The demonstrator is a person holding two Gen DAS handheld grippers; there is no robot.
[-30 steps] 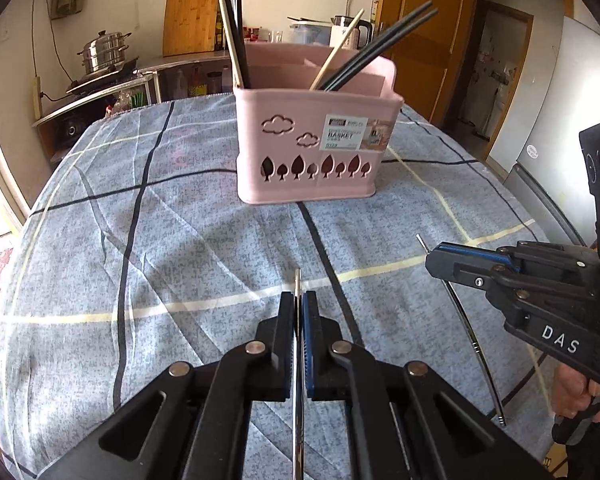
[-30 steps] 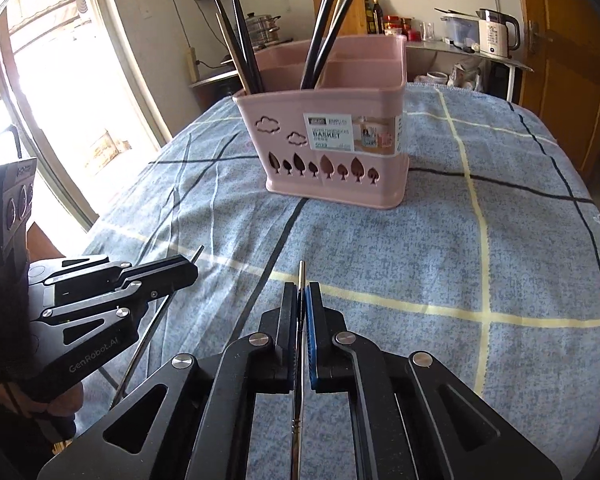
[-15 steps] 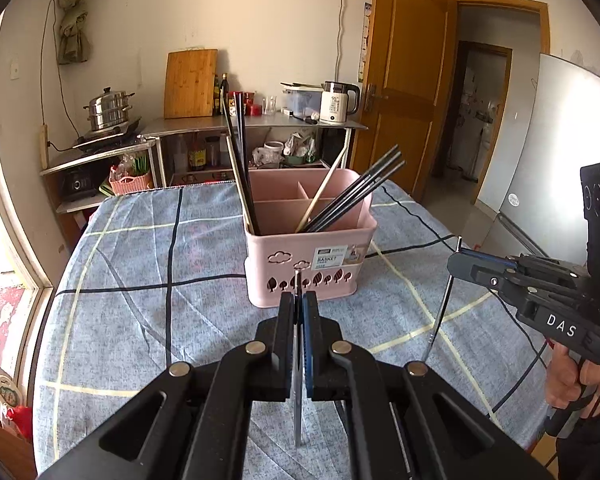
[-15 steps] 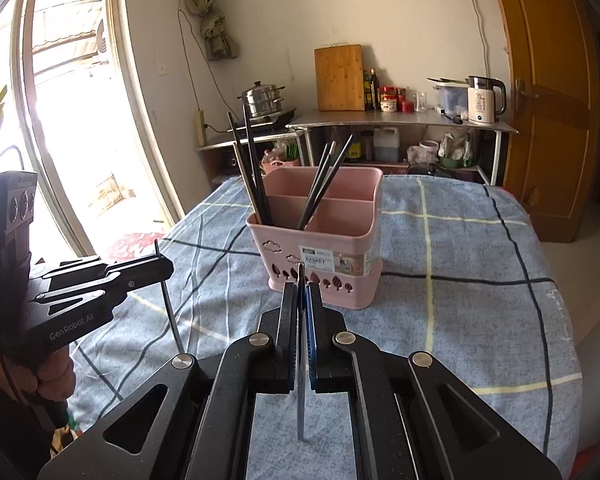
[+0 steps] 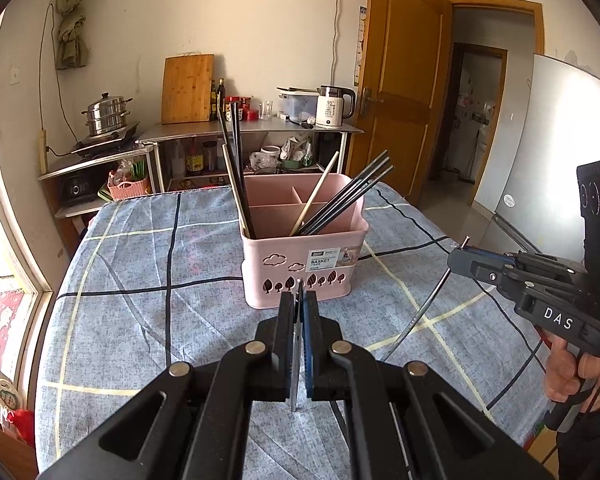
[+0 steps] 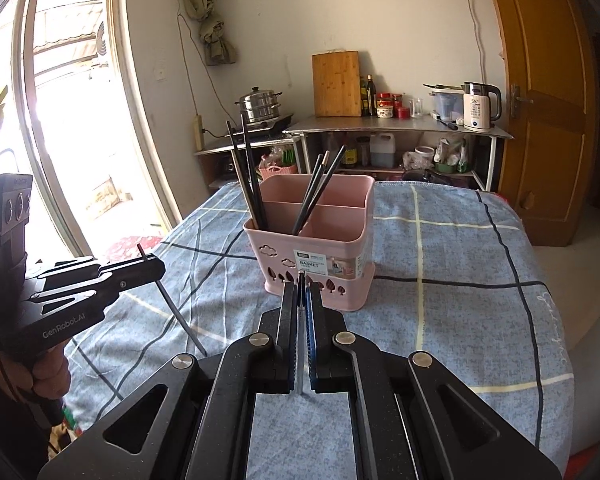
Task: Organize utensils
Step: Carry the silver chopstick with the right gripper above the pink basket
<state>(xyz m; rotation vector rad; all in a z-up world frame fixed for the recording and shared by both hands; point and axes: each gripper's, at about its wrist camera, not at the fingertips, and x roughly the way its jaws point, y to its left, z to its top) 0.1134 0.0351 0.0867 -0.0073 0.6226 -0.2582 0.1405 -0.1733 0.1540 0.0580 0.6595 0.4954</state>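
Smooth pink plastic basket (image 5: 304, 256), matt woven tablecloth (image 5: 148, 320) — glossy dark chopsticks (image 5: 344, 200), wooden one (image 5: 314, 198).

Daylight scene, both fisheye views. Right wrist view: window (image 6: 72, 112) from 9 to 11 o'clock is blown out to white, with glare along its frame. Left wrist view: refrigerator (image 5: 556, 152) at 3 o'clock carries a bright sheen. Shadows on the tablecloth (image 6: 460, 280) are soft. Straight lines bow toward the rim; corners vignette to black. Focus is sharp at centre.
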